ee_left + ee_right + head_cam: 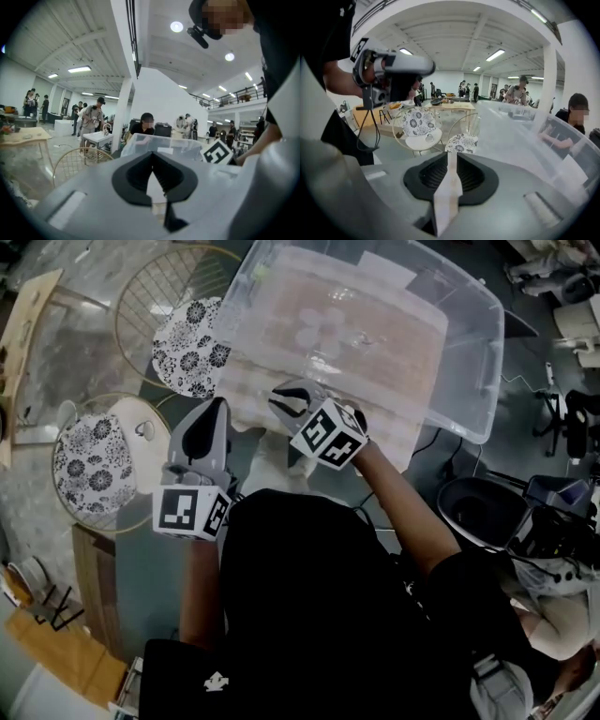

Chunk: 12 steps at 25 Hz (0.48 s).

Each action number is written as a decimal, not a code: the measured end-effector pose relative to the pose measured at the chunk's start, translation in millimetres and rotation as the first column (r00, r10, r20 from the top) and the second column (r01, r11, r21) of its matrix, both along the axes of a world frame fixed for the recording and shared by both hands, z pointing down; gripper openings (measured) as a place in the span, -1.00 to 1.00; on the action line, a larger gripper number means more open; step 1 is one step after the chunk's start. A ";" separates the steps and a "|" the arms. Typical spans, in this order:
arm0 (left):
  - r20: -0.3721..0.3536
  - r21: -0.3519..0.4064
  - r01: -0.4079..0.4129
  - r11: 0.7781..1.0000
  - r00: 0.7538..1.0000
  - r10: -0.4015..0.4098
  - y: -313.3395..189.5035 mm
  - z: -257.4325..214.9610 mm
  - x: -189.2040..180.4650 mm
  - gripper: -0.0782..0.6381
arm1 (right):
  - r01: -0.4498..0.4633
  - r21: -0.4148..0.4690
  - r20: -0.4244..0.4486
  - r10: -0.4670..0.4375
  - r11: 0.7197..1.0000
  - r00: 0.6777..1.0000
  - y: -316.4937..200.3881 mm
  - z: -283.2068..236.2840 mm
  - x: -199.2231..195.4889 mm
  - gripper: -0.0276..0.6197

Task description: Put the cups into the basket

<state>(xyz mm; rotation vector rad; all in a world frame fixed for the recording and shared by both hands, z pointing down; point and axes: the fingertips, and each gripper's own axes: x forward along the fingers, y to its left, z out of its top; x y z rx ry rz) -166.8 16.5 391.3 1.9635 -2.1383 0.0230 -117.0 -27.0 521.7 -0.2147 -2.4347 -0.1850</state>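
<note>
Both grippers hover at the near edge of a big clear plastic bin (469, 343). Faint translucent cups (319, 324) lie on its bottom. My left gripper (220, 405) points away from me with its jaws together, and a white wedge of thin material (154, 185) shows between them. My right gripper (287, 397) is beside it at the bin's near wall, shut on a thin white sheet (447, 197). More of this white material (267, 465) hangs under the two grippers. Two round wire baskets with flowered liners (187, 334) (94, 460) stand to the left.
The nearer basket holds a small clear cup (142, 429). A wooden table (28, 324) is at the far left, and dark chairs and gear (487, 512) at the right. Other people stand and sit in the hall behind the bin (159, 143).
</note>
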 end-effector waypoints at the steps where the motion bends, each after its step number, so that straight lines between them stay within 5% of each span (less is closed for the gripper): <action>1: -0.001 -0.001 0.008 1.000 1.000 -0.008 3.5 1.6 -1.5 -0.76 | 0.012 0.010 -0.033 -0.012 1.000 0.999 0.6 14.1 -1.9 -0.70; 12: 0.015 -0.024 0.062 0.998 0.998 -0.062 29.2 10.8 -4.4 -0.76 | 0.188 0.093 -0.325 -0.149 0.978 0.934 13.7 125.2 -15.1 -0.63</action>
